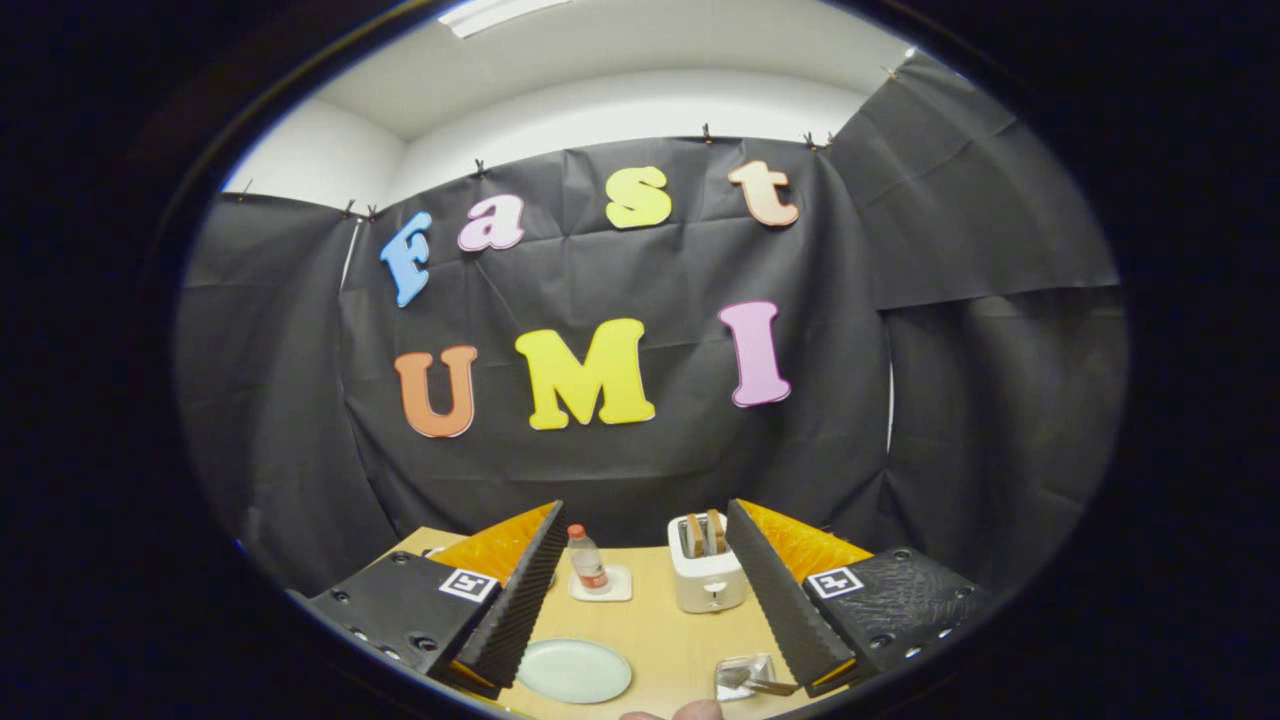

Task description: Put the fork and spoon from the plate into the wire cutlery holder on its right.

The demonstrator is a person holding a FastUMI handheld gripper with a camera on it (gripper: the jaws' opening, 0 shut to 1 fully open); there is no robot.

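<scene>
Plate sits low between the fingers, closer to the left one, and looks bare: no fork or spoon on it that I can make out. To its right, by the right finger's inner edge, a small shiny holder with cutlery lying in or across it; handle points right and passes behind the finger, so its end is hidden. Can't tell fork from spoon, or whether both are there.

Gripper is spread wide, grasping nothing, held high and tilted up at the booth wall, so plate and holder are below and just ahead of the tips.

Beyond: a bottle on a white coaster, a toaster with bread slices, both far on the table. A fingertip pokes in at the near edge, cut off.

Judgement: transfer probably done, or nearly.
</scene>
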